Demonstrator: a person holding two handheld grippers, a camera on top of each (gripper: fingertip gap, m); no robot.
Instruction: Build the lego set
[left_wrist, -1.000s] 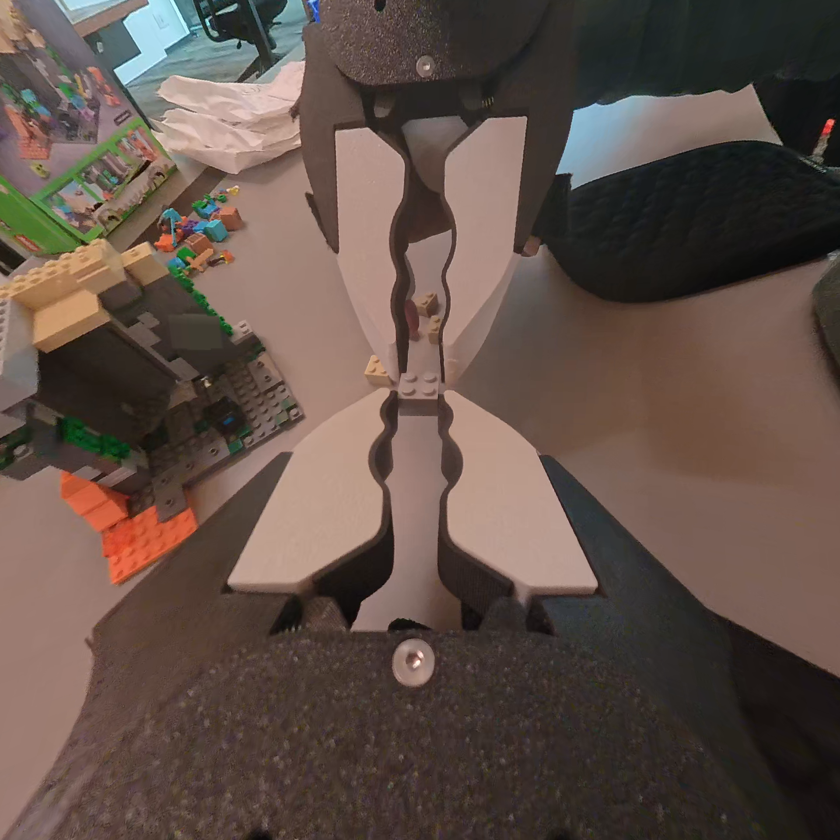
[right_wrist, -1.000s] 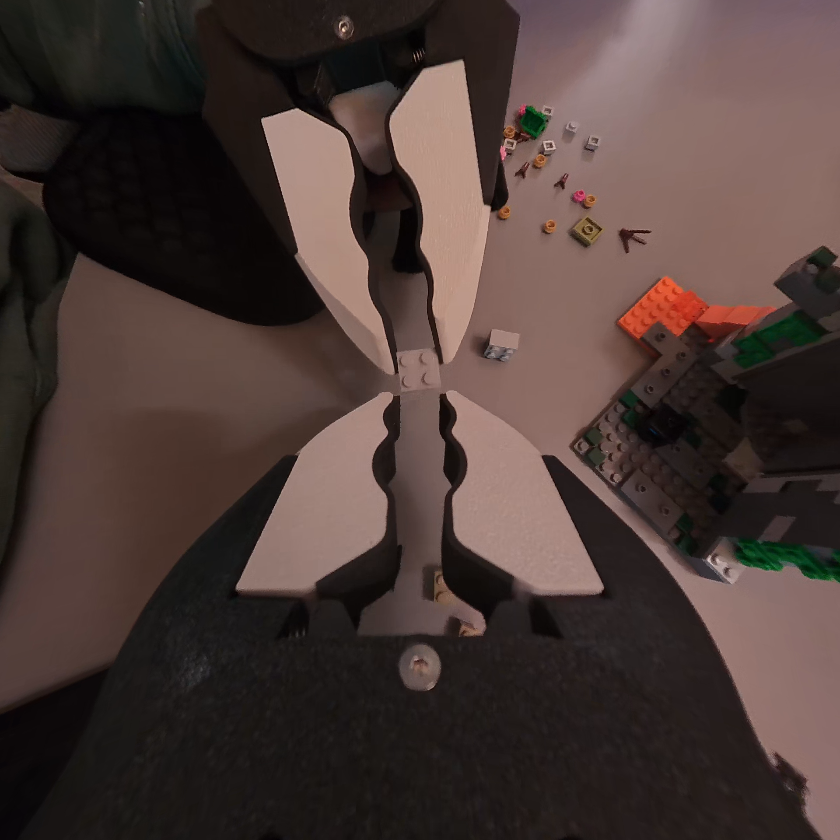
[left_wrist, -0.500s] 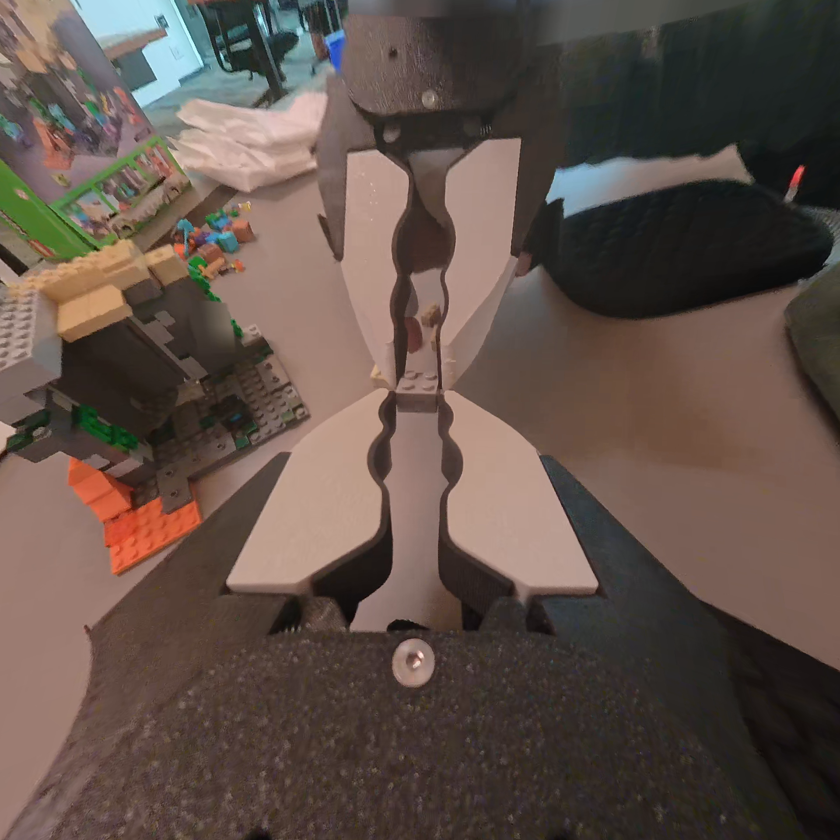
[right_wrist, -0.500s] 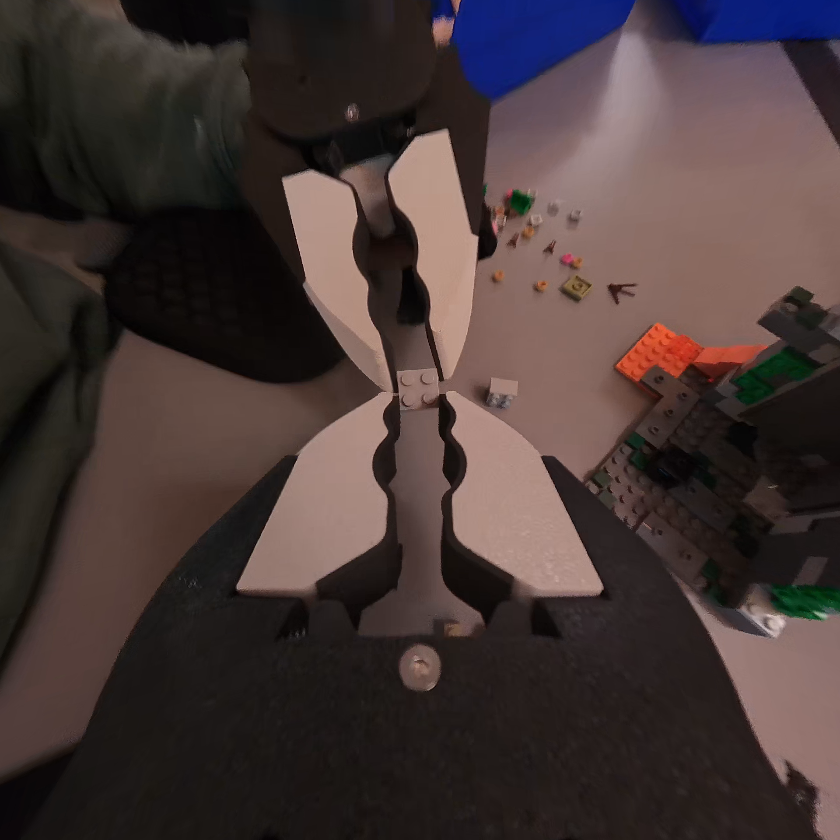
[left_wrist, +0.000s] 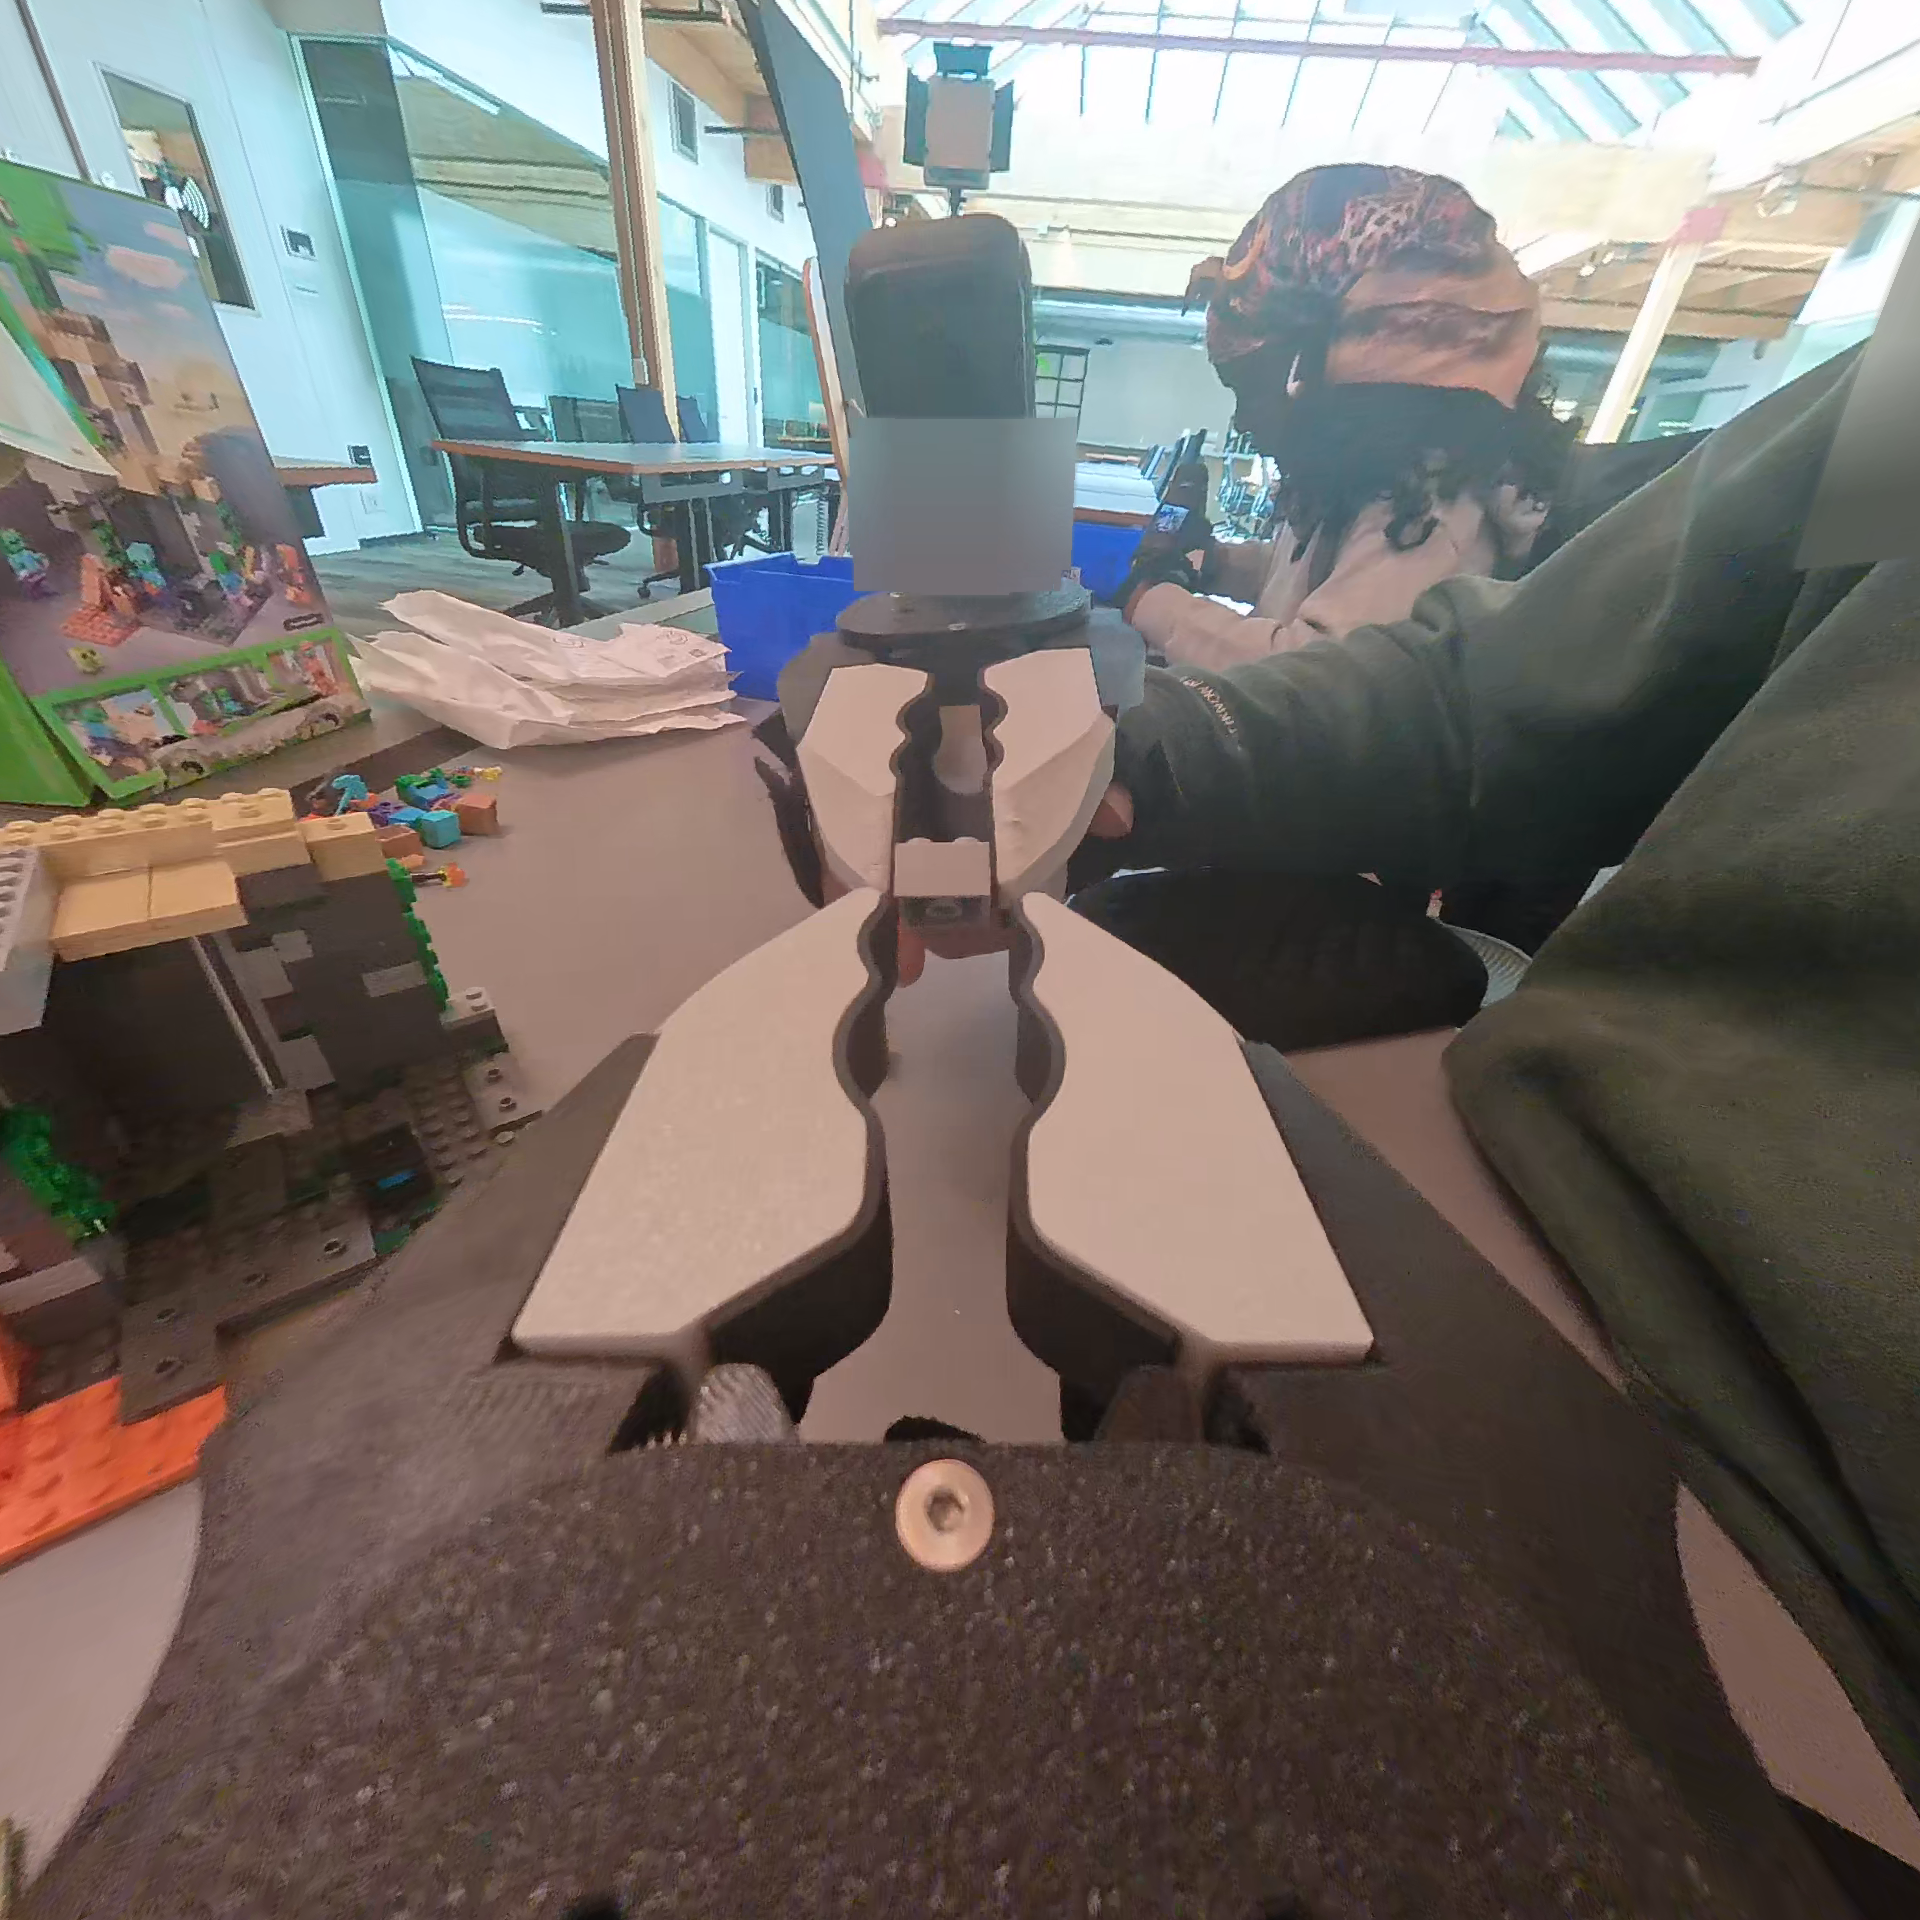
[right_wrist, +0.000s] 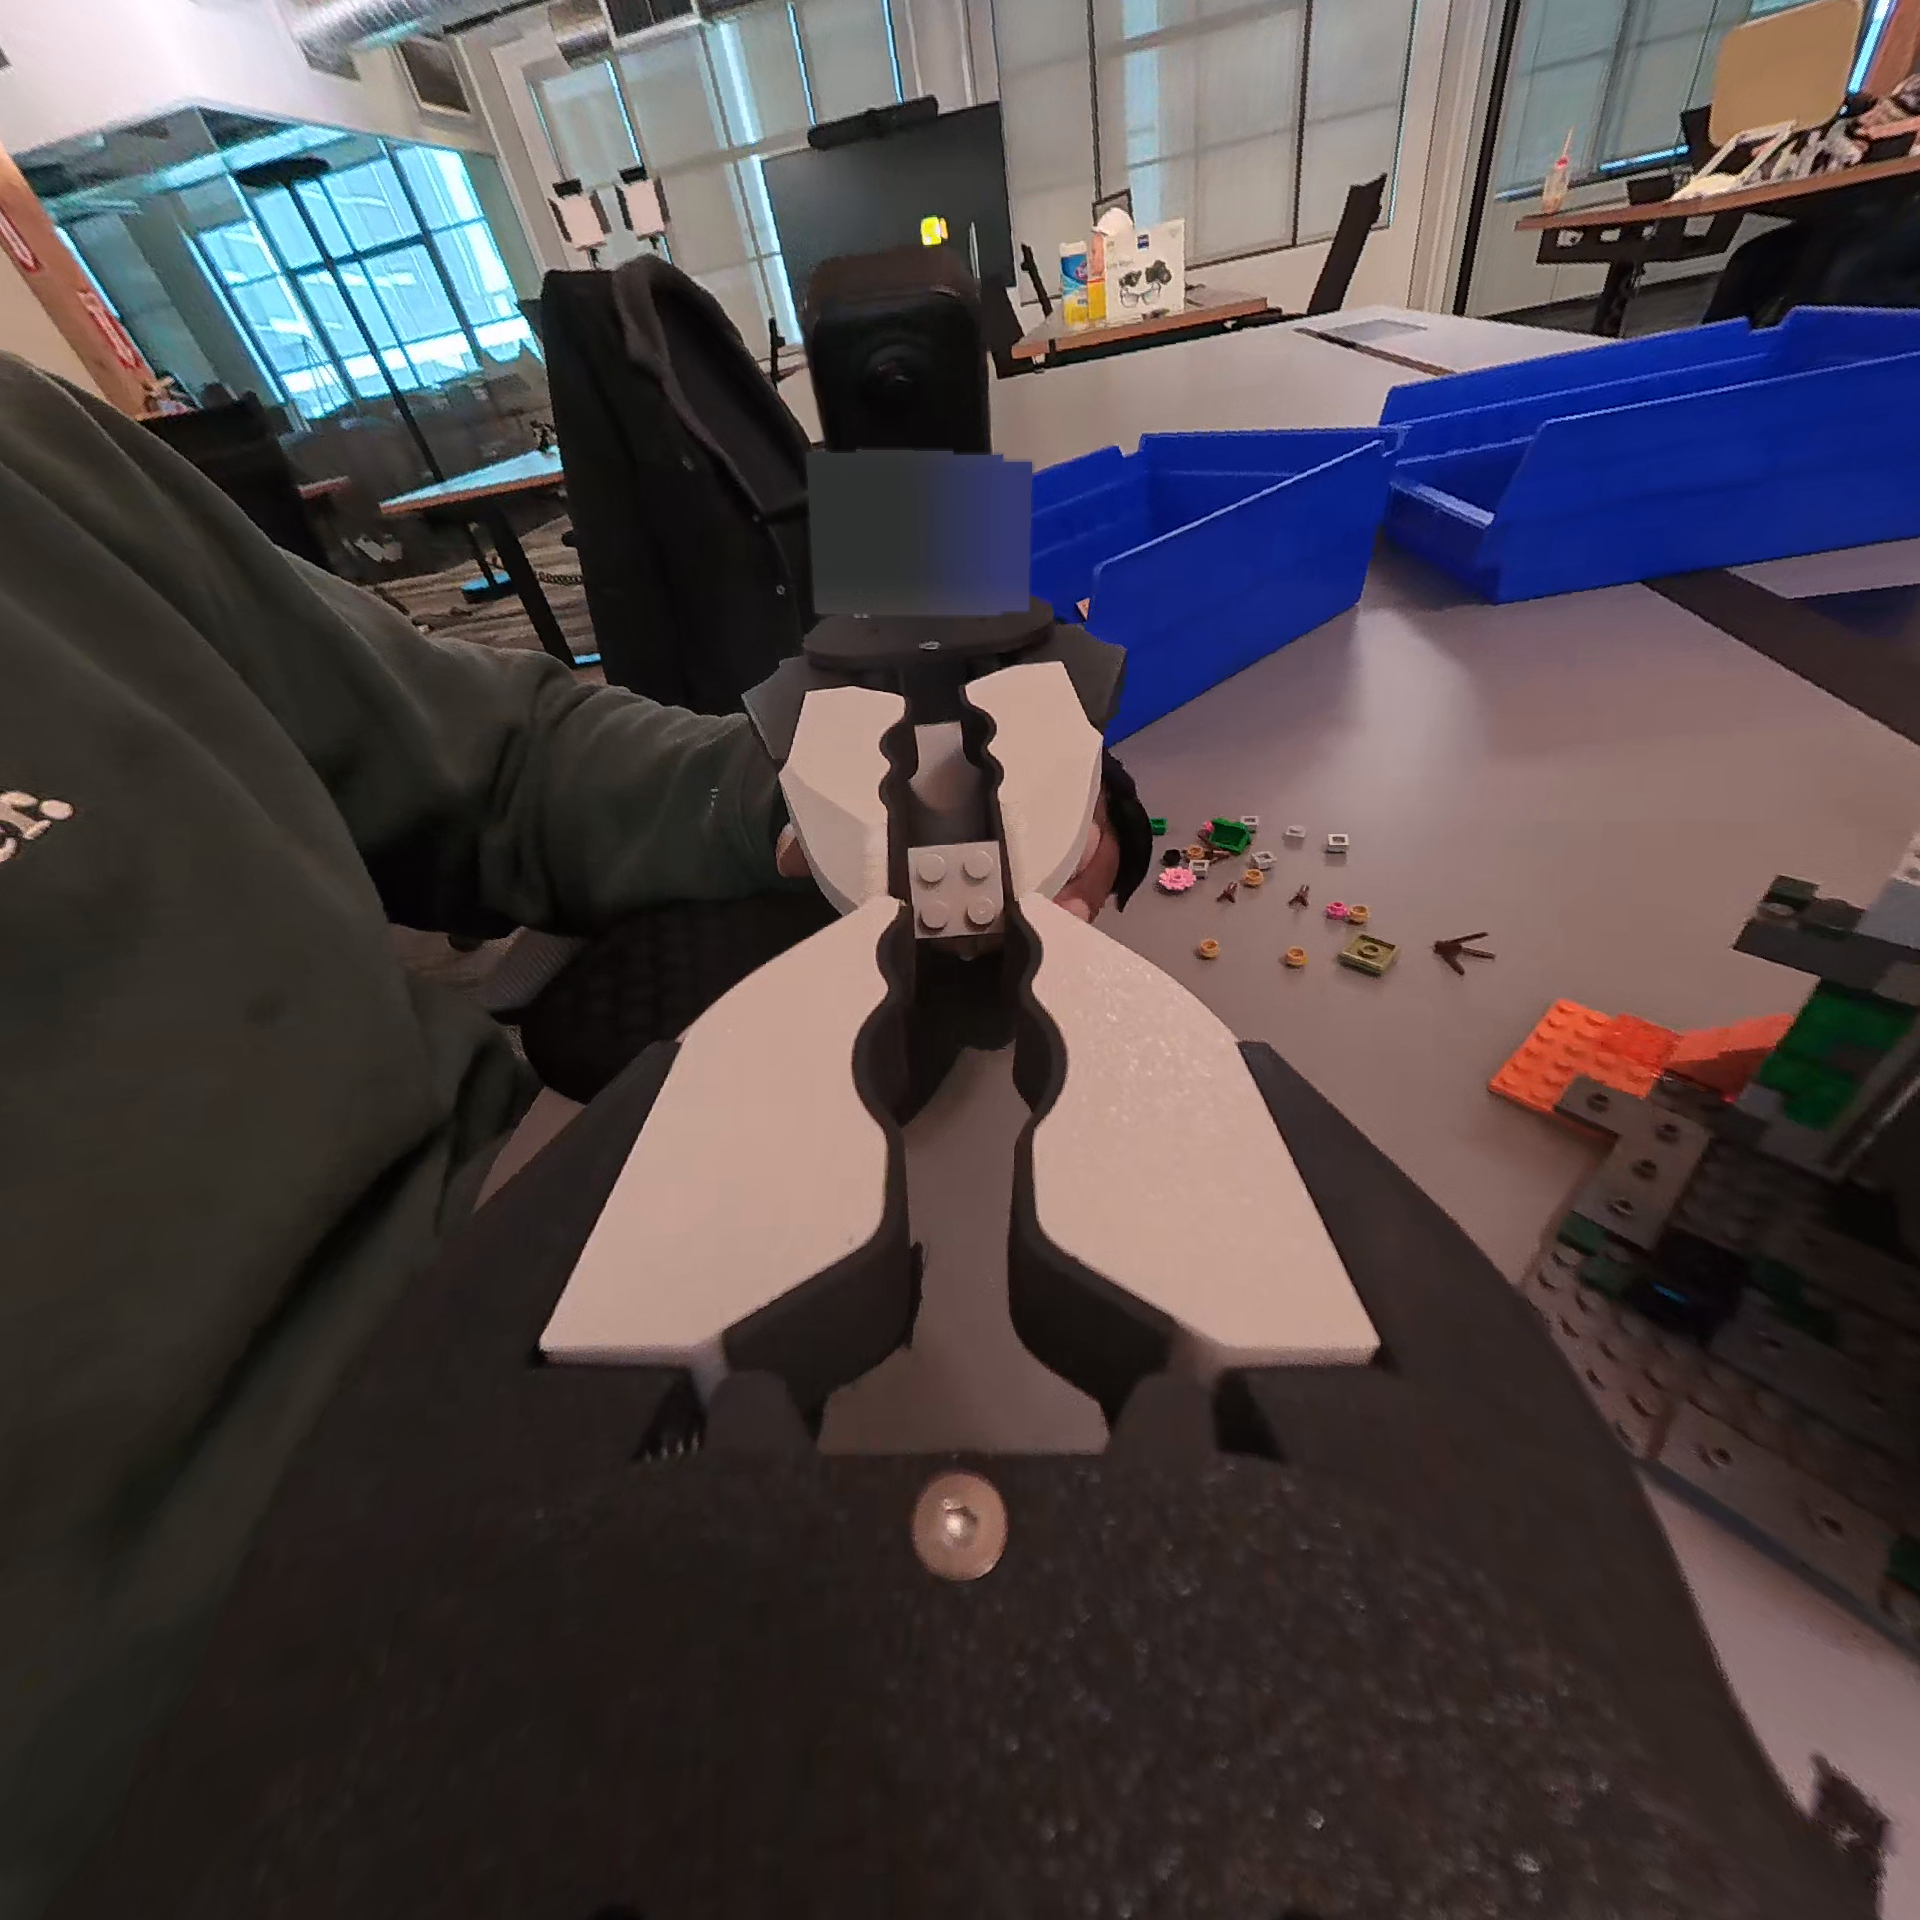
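A small grey 2x2 brick (left_wrist: 938, 871) is held in the air between my two grippers, which face each other tip to tip. My left gripper (left_wrist: 943, 914) is shut on its underside end. My right gripper (right_wrist: 958, 920) is shut on the same brick (right_wrist: 956, 891), whose studs face this camera. Each gripper also shows in the other's view, the right one (left_wrist: 948, 831) and the left one (right_wrist: 940, 847). The partly built grey and green model (left_wrist: 260, 987) stands on the table to the left, and it shows at the right in the right wrist view (right_wrist: 1766, 1195).
Orange plates (right_wrist: 1579, 1049) lie at the model's foot. Loose small pieces (right_wrist: 1288, 904) and coloured bricks (left_wrist: 436, 810) are scattered on the grey table (right_wrist: 1455, 748). The set box (left_wrist: 156, 520), white bags (left_wrist: 551, 675) and blue bins (right_wrist: 1247, 540) stand farther back. A green sleeve (left_wrist: 1455, 707) reaches in. Left and right tips are no more than a few centimetres apart.
Both grippers have risen and tilted up from looking down at the table to looking level across the room. They stay tip to tip on the grey brick.
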